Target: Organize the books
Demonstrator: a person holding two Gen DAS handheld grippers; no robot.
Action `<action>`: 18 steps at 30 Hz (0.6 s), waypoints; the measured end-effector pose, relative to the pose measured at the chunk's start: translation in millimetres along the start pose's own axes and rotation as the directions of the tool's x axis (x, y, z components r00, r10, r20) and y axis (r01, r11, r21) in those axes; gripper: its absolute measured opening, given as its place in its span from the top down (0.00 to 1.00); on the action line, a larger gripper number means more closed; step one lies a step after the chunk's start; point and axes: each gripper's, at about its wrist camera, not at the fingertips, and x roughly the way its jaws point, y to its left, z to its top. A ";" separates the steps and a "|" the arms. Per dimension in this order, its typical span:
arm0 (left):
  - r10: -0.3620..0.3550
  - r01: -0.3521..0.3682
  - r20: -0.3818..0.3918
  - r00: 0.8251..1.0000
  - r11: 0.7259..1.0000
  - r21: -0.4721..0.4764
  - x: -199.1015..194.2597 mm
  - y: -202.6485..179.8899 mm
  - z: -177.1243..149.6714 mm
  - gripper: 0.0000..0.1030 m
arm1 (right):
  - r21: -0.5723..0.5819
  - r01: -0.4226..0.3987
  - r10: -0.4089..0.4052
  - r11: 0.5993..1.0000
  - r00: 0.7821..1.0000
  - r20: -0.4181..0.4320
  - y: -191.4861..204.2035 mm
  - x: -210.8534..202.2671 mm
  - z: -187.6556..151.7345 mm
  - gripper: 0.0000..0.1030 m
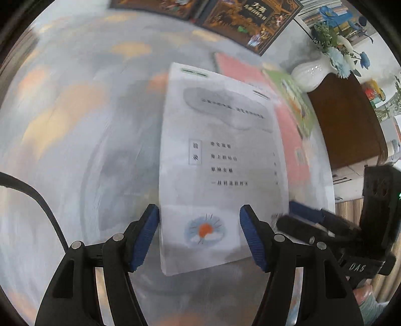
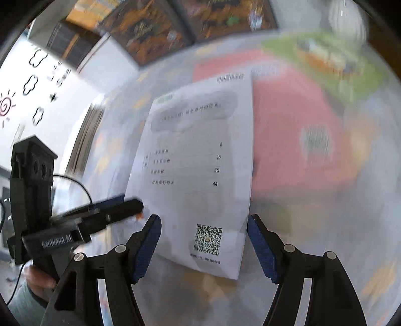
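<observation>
A white book [image 1: 220, 150] with a contents list and a sun drawing on its cover shows sharp against the blurred table. My left gripper [image 1: 198, 210] is open; its left pad [image 1: 147, 233] meets the book's left edge and its right finger lies over the cover. My right gripper [image 2: 203, 220] is open too, with the white book [image 2: 200, 163] running up to its right pad [image 2: 260, 248]. Each gripper shows in the other view, at the book's side: the right gripper [image 1: 284, 214] and the left gripper [image 2: 132, 201]. Neither closes across the book.
A pink book [image 1: 238, 70] and a green book [image 1: 298, 100] lie just beyond, on the grey, orange-flecked tablecloth [image 1: 75, 125]. Two dark picture books [image 1: 250, 22] lie at the far edge. A white vase [image 1: 308, 75] of blue flowers stands far right by a brown board [image 1: 345, 120].
</observation>
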 end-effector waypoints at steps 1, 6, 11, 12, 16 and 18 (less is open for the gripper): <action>-0.005 0.005 -0.005 1.000 1.000 -0.010 -4.2 2.4 -10.7 0.38 | 0.001 -0.015 0.015 1.000 1.000 -0.017 1.1 -0.2 -12.6 0.32; -0.020 0.020 -0.016 1.000 1.000 -0.022 -20.1 6.7 -52.1 0.38 | -0.063 -0.048 0.043 0.997 0.996 -0.074 5.5 -8.0 -66.5 0.45; -0.025 0.028 0.064 0.998 0.998 -0.051 -37.0 5.8 -57.4 0.38 | 0.012 -0.010 0.010 1.000 0.999 0.035 -12.7 -10.9 -54.0 0.64; -0.027 0.030 0.069 0.997 0.998 -0.047 -37.0 3.5 -58.4 0.38 | 0.022 -0.005 0.003 1.000 0.998 0.055 -16.4 -9.4 -47.0 0.64; -0.007 0.009 0.061 0.998 0.999 -0.032 -21.1 2.1 -56.6 0.38 | 0.027 0.006 -0.009 1.000 0.994 0.111 -12.4 -3.9 -33.7 0.63; 0.012 -0.011 0.067 0.998 1.000 -0.017 -20.2 1.0 -54.5 0.38 | 0.031 0.009 -0.012 0.999 0.994 0.109 -12.0 -4.4 -33.6 0.63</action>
